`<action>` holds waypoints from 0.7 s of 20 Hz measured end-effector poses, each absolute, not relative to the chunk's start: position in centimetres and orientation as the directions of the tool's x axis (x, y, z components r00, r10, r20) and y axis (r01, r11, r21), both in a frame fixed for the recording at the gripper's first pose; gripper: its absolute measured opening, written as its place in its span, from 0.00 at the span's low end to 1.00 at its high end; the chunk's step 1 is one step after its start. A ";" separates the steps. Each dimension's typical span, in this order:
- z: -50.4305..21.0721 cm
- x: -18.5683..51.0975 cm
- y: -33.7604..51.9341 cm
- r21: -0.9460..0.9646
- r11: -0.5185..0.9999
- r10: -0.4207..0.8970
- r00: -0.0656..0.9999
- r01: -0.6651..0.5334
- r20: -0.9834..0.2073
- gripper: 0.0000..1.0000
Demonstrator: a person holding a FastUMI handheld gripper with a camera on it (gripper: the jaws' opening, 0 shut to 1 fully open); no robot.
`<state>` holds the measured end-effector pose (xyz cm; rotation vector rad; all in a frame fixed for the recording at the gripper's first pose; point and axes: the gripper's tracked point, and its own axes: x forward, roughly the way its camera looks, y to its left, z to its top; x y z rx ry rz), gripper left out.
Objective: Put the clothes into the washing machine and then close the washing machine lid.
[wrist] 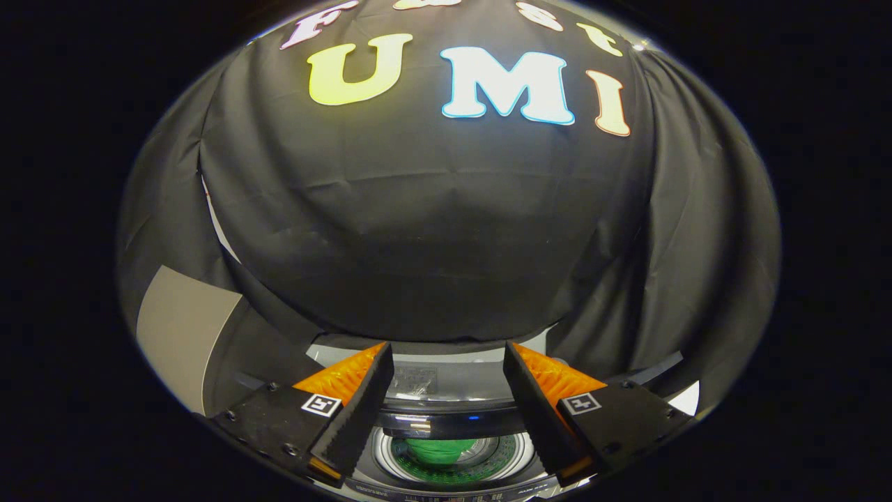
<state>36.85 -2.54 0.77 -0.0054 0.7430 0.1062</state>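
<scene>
The black cloth wall (446, 230) is seen beyond everything, with a grey panel (178, 335) at its lower left edge. Below it, the washing machine (446, 387) is viewed from above, its grey back panel lying between and beyond the fingers and its round drum (488, 460) open underneath. The lid is judged not yet closed, since the drum is looked into freely; where the lid itself stands cannot be told. The tongs (446, 362) are held well apart above the opening, with nothing gripped between them, which suits a release already made. A green piece of clothing (437, 450) is seen lying at the bottom of the drum, below and between the fingers.
</scene>
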 end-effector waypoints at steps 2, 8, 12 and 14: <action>0.8 36.2 -2.5 0.034 0.994 0.099 0.741 -0.102 -0.664 0.99; 1.3 34.0 -2.8 0.042 0.993 0.116 0.826 -0.112 -0.552 0.99; 0.2 31.8 -2.9 0.042 0.993 0.114 0.860 -0.107 -0.497 0.98; -0.4 30.0 -3.0 0.051 0.992 0.123 0.858 -0.112 -0.498 0.99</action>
